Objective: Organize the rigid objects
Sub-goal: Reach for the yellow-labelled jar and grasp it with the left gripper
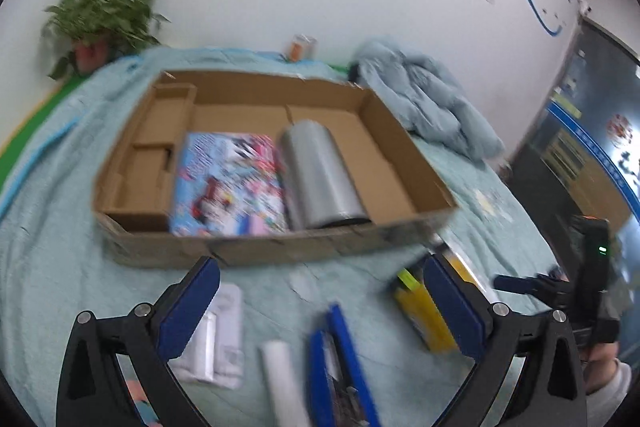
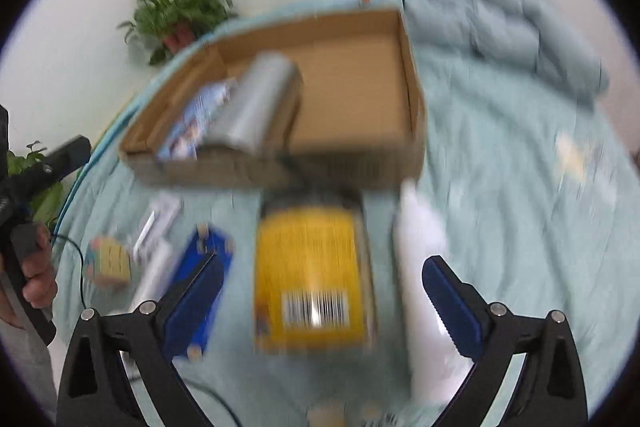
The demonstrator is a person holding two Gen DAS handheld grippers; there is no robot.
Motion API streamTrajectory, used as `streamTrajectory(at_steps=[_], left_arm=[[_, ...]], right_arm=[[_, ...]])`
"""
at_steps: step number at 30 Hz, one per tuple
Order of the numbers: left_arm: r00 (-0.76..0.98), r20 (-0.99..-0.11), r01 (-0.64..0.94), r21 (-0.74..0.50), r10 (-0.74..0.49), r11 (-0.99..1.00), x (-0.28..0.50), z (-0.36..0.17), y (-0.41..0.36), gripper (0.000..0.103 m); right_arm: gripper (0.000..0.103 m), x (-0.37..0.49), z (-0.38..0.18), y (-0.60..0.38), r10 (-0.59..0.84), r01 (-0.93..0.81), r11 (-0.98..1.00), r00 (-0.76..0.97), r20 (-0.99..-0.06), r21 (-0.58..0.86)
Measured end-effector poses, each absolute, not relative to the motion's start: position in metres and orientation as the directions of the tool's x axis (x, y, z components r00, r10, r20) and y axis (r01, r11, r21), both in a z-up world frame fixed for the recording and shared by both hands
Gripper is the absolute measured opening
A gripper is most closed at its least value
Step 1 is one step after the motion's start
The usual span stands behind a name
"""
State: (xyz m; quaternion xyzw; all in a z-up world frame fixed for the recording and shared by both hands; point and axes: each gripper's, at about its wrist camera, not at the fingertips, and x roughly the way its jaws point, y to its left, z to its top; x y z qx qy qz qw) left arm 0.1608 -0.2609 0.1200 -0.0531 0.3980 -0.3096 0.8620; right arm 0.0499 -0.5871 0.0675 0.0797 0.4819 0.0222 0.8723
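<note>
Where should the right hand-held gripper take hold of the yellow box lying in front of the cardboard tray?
Across its two long sides, coming down from above. The yellow box lies flat on the blue-green cloth, long axis toward the camera, between the open right hand-held gripper fingers. A white tube crowds its right side, so clearance looks tight.

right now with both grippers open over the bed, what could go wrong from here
1. The silver roll lies on its side in the cardboard box; a nudge could roll it onto the colourful book or into the free space.
2. The yellow box, blue box and white tube lie crowded, so the right gripper might knock a neighbour.
3. Both views are blurred, so aim could be off.
</note>
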Motion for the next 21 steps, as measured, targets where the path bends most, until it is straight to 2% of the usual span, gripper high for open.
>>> streamTrajectory(at_steps=[1, 3, 4, 9, 16, 18, 21], left_arm=[[0.466, -0.66, 0.503, -0.35, -0.589, 0.791, 0.155, 0.118, -0.268, 0.103], [0.415, -0.662, 0.524, -0.387, -0.624, 0.759, 0.143, 0.114, -0.281, 0.103], [0.389, -0.662, 0.532, -0.406, -0.64, 0.743, 0.137, 0.112, -0.287, 0.103], [0.25, -0.65, 0.53, -0.529, -0.718, 0.663, 0.116, 0.1, -0.3, 0.102], [0.057, -0.624, 0.483, -0.666, -0.779, 0.569, 0.076, 0.073, -0.32, 0.102], [0.002, -0.644, 0.484, -0.669, -0.765, 0.564, 0.06, 0.064, -0.33, 0.102], [-0.04, -0.674, 0.506, -0.65, -0.738, 0.567, 0.041, 0.055, -0.341, 0.102]], right_arm=[[0.094, 0.048, 0.063, -0.586, 0.122, 0.045, 0.984, 0.523, -0.843, 0.17], [0.075, 0.048, 0.058, -0.581, 0.118, 0.047, 0.985, 0.511, -0.852, 0.165], [0.072, 0.049, 0.055, -0.576, 0.105, 0.044, 0.988, 0.506, -0.856, 0.147], [0.072, 0.038, 0.052, -0.56, 0.052, 0.019, 0.997, 0.519, -0.853, 0.072], [0.072, -0.027, 0.055, -0.553, 0.096, -0.005, 0.994, 0.457, -0.884, 0.106], [0.073, -0.042, 0.056, -0.549, 0.148, -0.025, 0.988, 0.42, -0.896, 0.152], [0.073, -0.059, 0.057, -0.552, 0.32, -0.018, 0.941, 0.361, -0.876, 0.337]])
